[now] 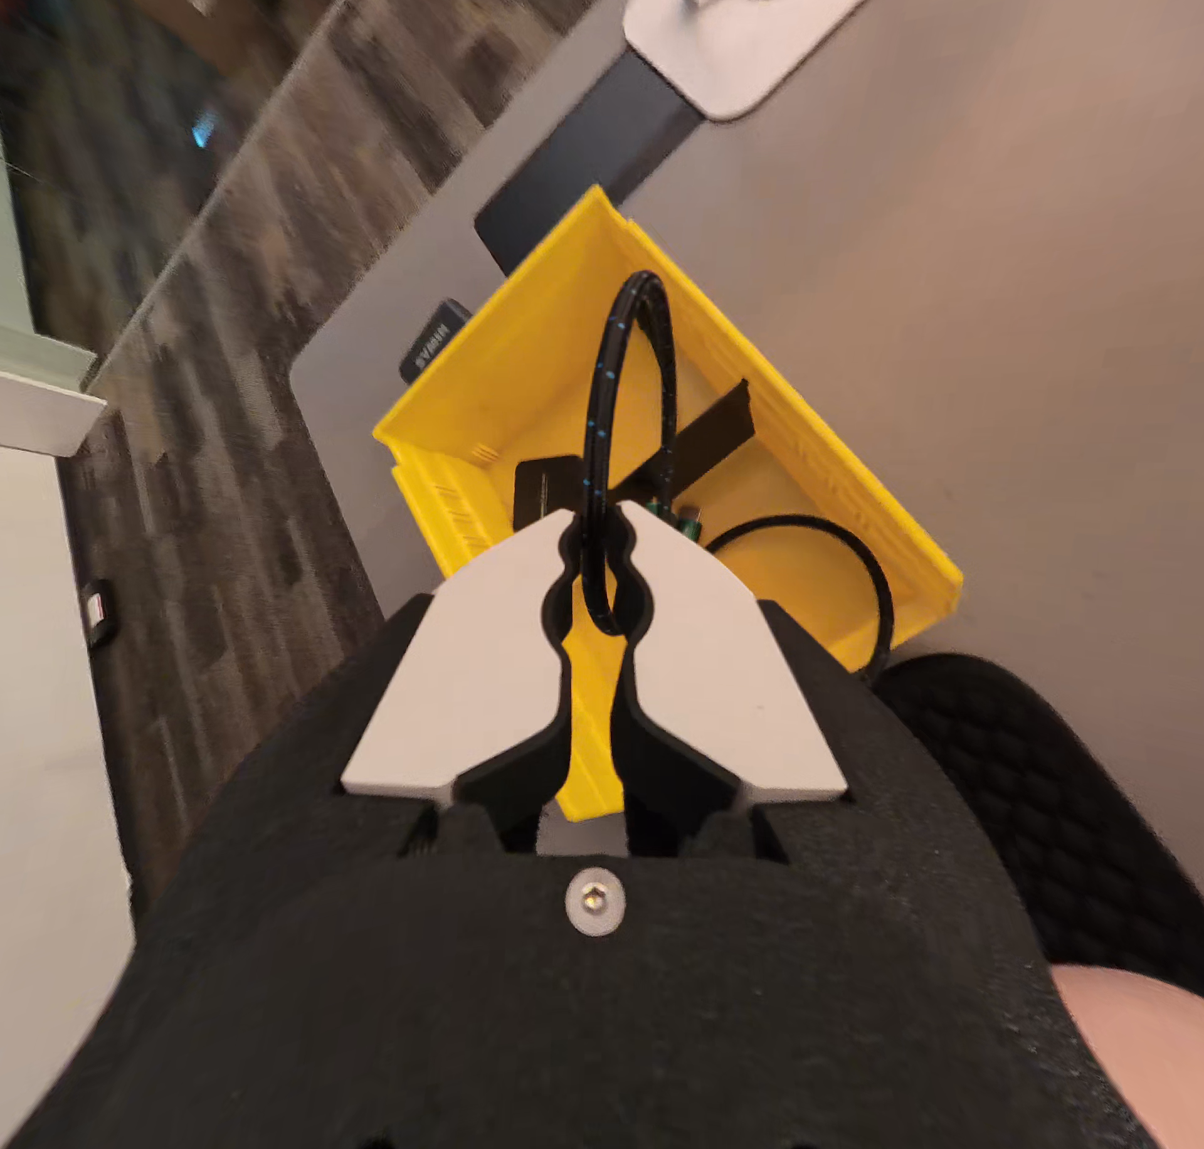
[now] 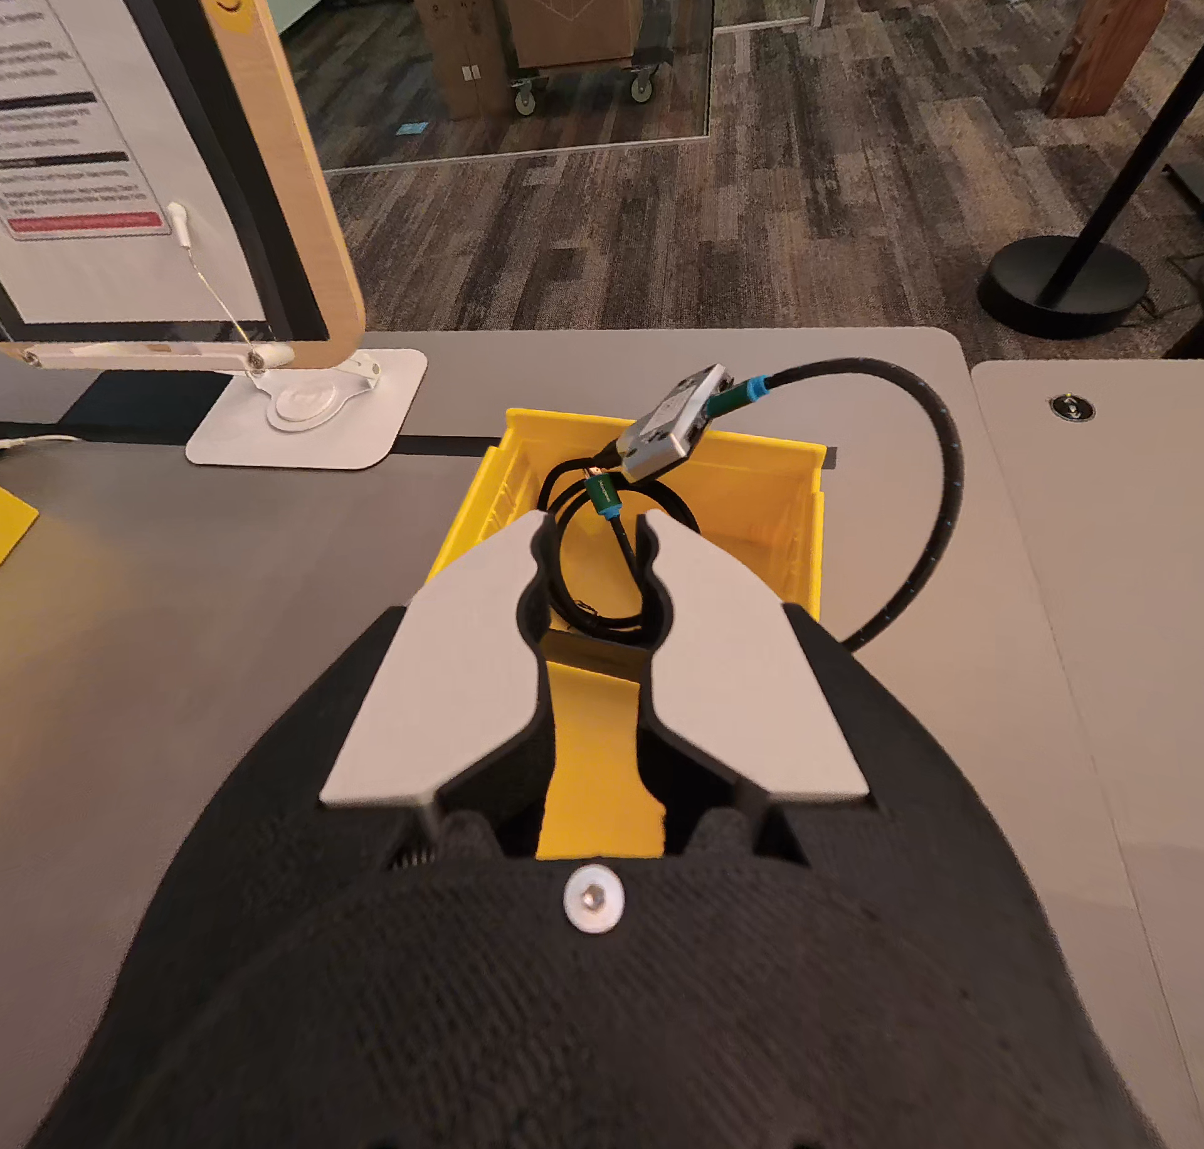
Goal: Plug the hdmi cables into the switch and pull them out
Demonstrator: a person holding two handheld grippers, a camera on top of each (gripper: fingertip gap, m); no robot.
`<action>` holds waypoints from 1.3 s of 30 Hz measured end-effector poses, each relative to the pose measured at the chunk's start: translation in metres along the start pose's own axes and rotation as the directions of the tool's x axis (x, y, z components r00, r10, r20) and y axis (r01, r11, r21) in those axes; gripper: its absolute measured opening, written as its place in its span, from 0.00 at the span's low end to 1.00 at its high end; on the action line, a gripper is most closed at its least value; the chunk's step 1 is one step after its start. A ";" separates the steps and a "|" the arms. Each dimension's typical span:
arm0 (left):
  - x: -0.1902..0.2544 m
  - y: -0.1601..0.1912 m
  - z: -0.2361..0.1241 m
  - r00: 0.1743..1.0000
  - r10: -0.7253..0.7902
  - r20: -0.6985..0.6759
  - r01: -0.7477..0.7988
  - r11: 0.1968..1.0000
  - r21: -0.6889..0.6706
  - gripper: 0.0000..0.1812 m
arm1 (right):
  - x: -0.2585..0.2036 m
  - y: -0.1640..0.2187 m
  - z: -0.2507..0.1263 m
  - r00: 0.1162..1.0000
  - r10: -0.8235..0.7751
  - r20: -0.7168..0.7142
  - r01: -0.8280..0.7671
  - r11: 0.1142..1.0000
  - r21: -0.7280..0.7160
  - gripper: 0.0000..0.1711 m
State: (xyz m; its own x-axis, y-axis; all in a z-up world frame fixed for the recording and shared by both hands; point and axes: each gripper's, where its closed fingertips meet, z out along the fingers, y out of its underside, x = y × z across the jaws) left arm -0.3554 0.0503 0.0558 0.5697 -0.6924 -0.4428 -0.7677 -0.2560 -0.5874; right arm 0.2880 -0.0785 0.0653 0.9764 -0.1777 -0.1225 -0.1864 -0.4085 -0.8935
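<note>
1. The switch (image 2: 671,424), a small silver box, sits tilted on the far rim of the yellow bin (image 2: 769,466), which stands near the far edge of the counter (image 2: 879,349). One braided HDMI cable (image 2: 938,466) is plugged into its right end and loops out over the counter; a second cable's green plug (image 2: 602,495) hangs loose just below the switch, inside the bin.
2. The step in hand looks like plugging in — one cable seated, one not.
3. The left tool (image 1: 596,521) is pressed nearly together around a loop of black braided cable (image 1: 599,440), seemingly pinching it. The right tool (image 2: 593,518) is spread, holding nothing, above the coiled cable in the bin.
4. Next, the loose plug needs gripping behind its head and lining up with a free port while the switch is steadied.
5. The ports are too small to make out, the left view is motion-blurred — and the switch cannot be picked out there
</note>
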 end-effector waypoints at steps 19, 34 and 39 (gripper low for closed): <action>0.277 -0.157 0.043 0.653 0.223 -0.724 0.091 0.926 0.367 0.04 | -0.061 -0.004 0.021 0.977 -0.212 0.027 0.213 0.976 -0.041 0.14; 0.272 -0.108 0.148 0.781 -0.007 -0.625 0.039 0.999 0.038 0.05 | -0.121 0.014 0.055 0.879 -0.473 0.062 0.477 0.870 -0.125 0.17; 0.271 -0.103 0.157 0.791 -0.045 -0.611 0.042 0.999 -0.018 0.25 | -0.124 0.017 0.062 0.871 -0.489 0.045 0.490 0.861 -0.140 0.24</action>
State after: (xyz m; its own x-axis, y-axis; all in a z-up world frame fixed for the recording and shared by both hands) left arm -0.0764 -0.0050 -0.1101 0.3057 -0.9479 0.0898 -0.7481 -0.2975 -0.5932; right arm 0.1706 -0.0081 0.0390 0.9468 0.0852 0.3104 0.3027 -0.5636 -0.7686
